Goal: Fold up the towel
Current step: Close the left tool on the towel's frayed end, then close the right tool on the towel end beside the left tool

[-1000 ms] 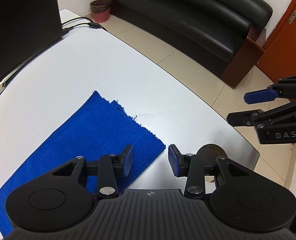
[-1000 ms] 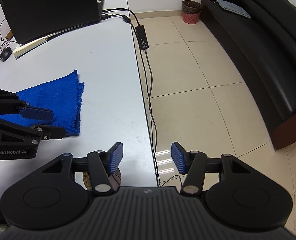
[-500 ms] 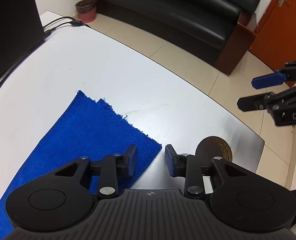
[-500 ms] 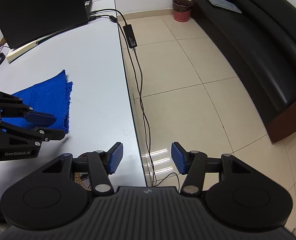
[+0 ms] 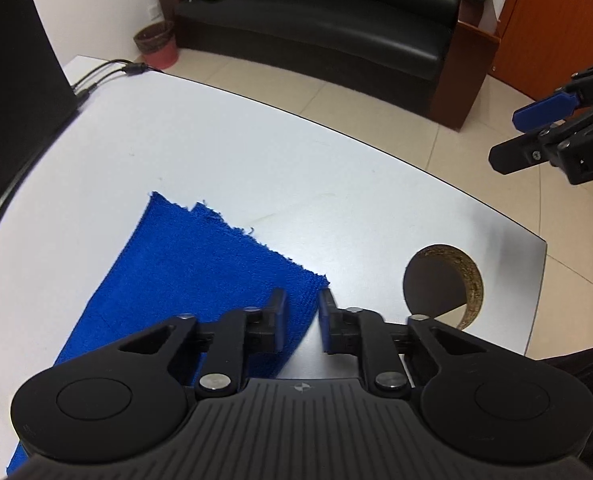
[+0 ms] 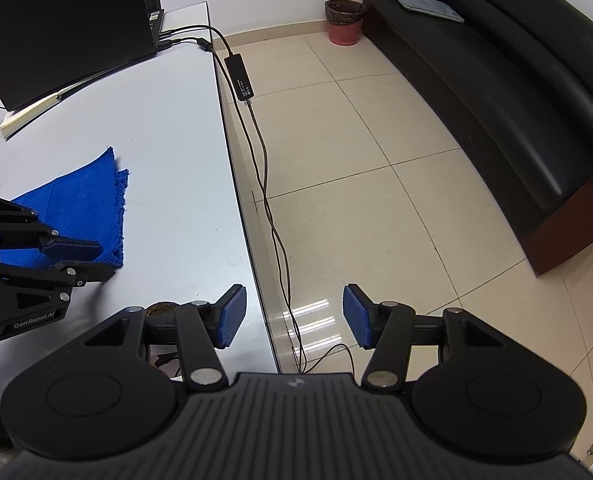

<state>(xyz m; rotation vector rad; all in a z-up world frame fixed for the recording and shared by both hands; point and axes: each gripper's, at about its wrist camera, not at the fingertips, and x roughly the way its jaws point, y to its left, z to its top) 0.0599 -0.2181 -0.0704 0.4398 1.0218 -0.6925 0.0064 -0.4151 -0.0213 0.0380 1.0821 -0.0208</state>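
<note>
The blue towel (image 5: 200, 280) is found lying flat on the white worktop (image 5: 256, 168), its frayed short edge turned toward the far side and its near right corner reaching almost to the round cable hole (image 5: 442, 286) cut through the worktop. Two layers appear to be offset at the frayed edge, so one fold is judged possibly made already; this cannot be confirmed. No lifted or doubled-over portion is seen at present, and the folding is judged to be at an early stage, with the main fold or folds left to do.

The left gripper (image 5: 301, 316) is positioned over the towel's near right corner. Its fingers (image 5: 277, 320) are closing and stand only a narrow gap apart, with the corner's edge between them; no firm pinch on the cloth can be made out, and whether the pads press on it cannot be told. The right gripper (image 6: 293, 318) is held beyond the worktop's edge, above the tiled floor (image 6: 376, 168), well apart from the towel. Its fingers (image 6: 231, 318) are apart and nothing is between them.

Containers: a basket-style waste bin (image 6: 345, 20) is noted on the floor beside the black sofa (image 6: 516, 92); a dark liner is seen, and its contents cannot be determined. No other container is observed.
</note>
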